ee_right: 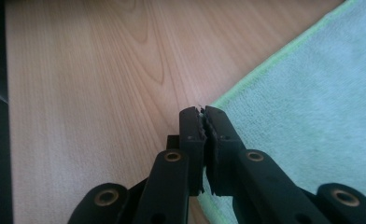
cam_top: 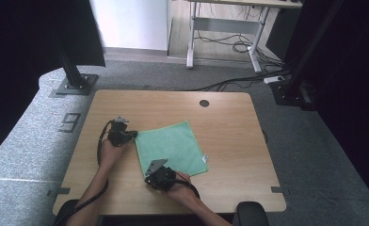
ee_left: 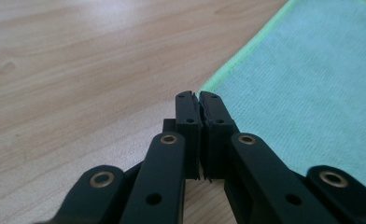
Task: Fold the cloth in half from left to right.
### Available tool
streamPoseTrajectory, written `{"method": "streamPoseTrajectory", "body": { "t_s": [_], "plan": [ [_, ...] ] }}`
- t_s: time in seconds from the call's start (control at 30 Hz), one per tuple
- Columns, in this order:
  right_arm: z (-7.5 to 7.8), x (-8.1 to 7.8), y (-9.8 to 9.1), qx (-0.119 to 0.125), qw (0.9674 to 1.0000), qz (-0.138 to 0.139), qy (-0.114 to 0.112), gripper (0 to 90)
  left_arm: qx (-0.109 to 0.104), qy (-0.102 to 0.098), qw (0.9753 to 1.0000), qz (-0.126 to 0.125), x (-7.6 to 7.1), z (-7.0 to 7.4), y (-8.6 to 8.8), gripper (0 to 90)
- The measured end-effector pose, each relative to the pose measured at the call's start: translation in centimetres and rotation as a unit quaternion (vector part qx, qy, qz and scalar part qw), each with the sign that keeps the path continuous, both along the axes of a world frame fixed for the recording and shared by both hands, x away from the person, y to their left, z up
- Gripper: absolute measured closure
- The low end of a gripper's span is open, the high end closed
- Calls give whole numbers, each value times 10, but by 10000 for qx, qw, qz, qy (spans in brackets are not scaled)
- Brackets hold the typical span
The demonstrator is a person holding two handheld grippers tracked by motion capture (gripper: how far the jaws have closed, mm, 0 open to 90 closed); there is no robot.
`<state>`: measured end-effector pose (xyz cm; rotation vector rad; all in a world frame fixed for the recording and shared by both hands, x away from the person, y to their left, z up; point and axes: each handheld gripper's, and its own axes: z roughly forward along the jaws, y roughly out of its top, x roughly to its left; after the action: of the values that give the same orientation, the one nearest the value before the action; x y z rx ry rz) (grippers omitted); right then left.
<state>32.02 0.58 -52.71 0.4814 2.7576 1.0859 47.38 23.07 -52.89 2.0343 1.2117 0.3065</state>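
Observation:
A green cloth (cam_top: pixel 171 146) lies spread flat on the wooden table (cam_top: pixel 234 127). My left gripper (cam_top: pixel 134 134) is at the cloth's far left corner, my right gripper (cam_top: pixel 147 178) at its near left corner, each held in a hand. In the left gripper view the black jaws (ee_left: pixel 199 95) stand pressed together, with the tip of the cloth (ee_left: pixel 302 84) corner caught between the pads. In the right gripper view the gripper (ee_right: pixel 200 111) is likewise shut, a sliver of the cloth (ee_right: pixel 312 102) corner between its tips and the light green hem running under its right jaw.
A small white tag (cam_top: pixel 204 158) sticks out at the cloth's near right corner. A round cable hole (cam_top: pixel 204 103) sits near the table's far edge. Black frame posts (cam_top: pixel 72 70) stand on the grey carpet, with a desk (cam_top: pixel 229 28) and cables behind.

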Motion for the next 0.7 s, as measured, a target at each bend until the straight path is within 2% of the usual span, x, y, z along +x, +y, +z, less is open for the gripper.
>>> {"method": "streamPoseTrajectory", "body": {
  "t_s": [0.1, 0.3, 0.5, 0.63, 0.7],
  "plan": [
    [8, 1, -6, 150, 9999, -23, -21, 853, -28, -71, 10000, 13, 0, 4, -3, 870],
    [19, 3, -19, 348, 9993, -113, -14, 853, -189, -73, 9998, 9, 3, 10, -8, 868],
    [23, 5, -30, 342, 9992, -224, -32, 853, -234, -95, 9997, -9, 6, 16, -15, 867],
    [25, 5, -40, 352, 9988, -350, -42, 853, -364, -86, 9993, -31, 10, 20, -23, 867],
    [26, 6, -45, 362, 9985, -398, -79, 854, -329, -101, 9994, -79, 12, 24, -28, 867]
  ]
}}
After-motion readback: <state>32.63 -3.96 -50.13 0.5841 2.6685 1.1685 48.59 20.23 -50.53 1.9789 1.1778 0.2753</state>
